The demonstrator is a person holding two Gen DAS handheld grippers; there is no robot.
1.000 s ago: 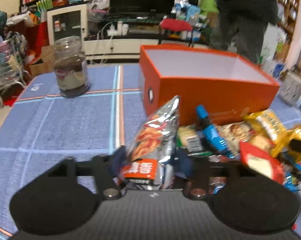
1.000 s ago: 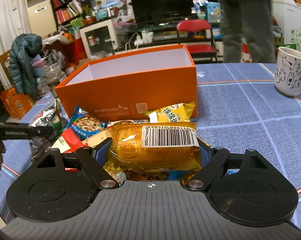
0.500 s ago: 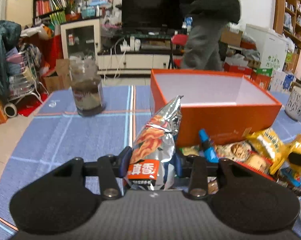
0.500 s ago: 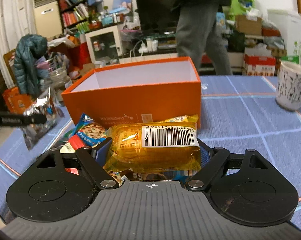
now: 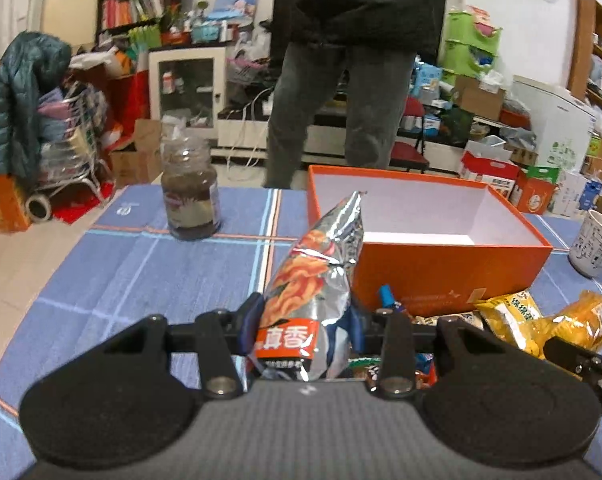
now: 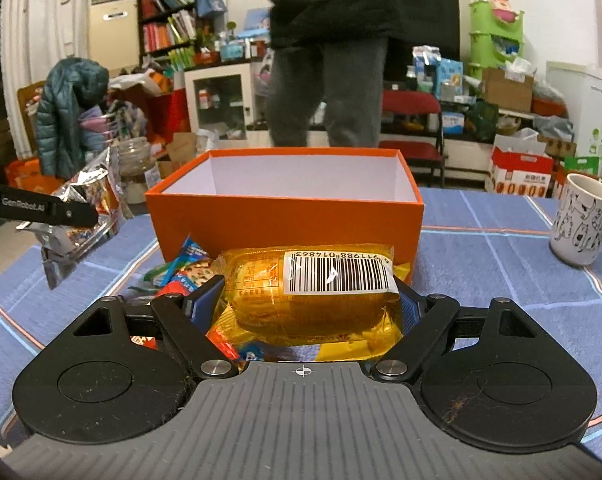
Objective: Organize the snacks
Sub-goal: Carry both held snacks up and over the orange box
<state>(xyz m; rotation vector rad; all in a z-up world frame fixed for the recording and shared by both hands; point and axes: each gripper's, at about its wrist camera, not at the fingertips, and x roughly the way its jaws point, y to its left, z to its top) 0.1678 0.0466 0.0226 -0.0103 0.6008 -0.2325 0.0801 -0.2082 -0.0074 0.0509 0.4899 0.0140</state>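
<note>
Left tongs (image 5: 303, 330) clamp one silver chip bag (image 5: 315, 280), long axis upright, top leaning toward the orange box (image 5: 441, 272); right tongs (image 6: 307, 306) grip one yellow snack pack (image 6: 313, 292), long axis crosswise, barcode up; one box, empty, on the desk (image 5: 141, 272); loose snacks (image 5: 509, 314) beside it.

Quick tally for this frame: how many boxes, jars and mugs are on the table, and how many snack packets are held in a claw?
Orange box: 1
Glass jar: 1
Mug: 1
Held packets: 2 (silver packet in left claw, yellow packet in right claw)
Total: 5
</note>
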